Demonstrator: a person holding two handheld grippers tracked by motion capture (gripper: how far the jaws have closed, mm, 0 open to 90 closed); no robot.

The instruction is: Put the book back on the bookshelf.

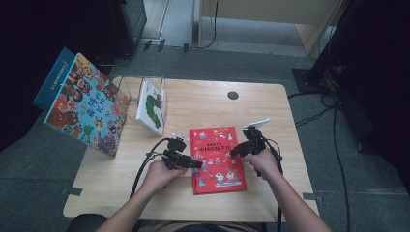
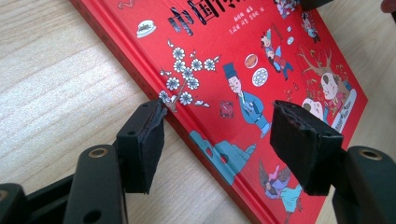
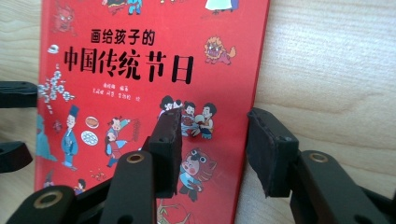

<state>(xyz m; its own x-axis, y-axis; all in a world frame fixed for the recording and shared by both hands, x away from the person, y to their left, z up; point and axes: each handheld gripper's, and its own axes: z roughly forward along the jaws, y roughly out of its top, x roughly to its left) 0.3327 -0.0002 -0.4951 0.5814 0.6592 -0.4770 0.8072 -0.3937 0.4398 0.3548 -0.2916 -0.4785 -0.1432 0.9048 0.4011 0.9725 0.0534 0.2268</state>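
From the high view I have the red book (image 1: 217, 159) lying flat near the front middle of the table (image 1: 145, 193), with my left gripper (image 1: 195, 164) at its left edge and my right gripper (image 1: 235, 151) at its right edge. My left gripper view adds what that one can't: the jaws stand spread, one over bare wood and one over the cover (image 2: 243, 93), straddling the book's long edge without pinching it. My right gripper view shows the same on the other side, jaws apart, one above the cover (image 3: 140, 70), one above the wood beside the edge, nothing clamped. It also catches the left gripper's black jaw tips at the far edge of the book. There is open wood in front of and to both sides of the book. Farther back left, a clear stand (image 1: 140, 92) holds a white book (image 1: 151, 107) upright, and a large colourful book (image 1: 84, 106) leans at the table's left edge
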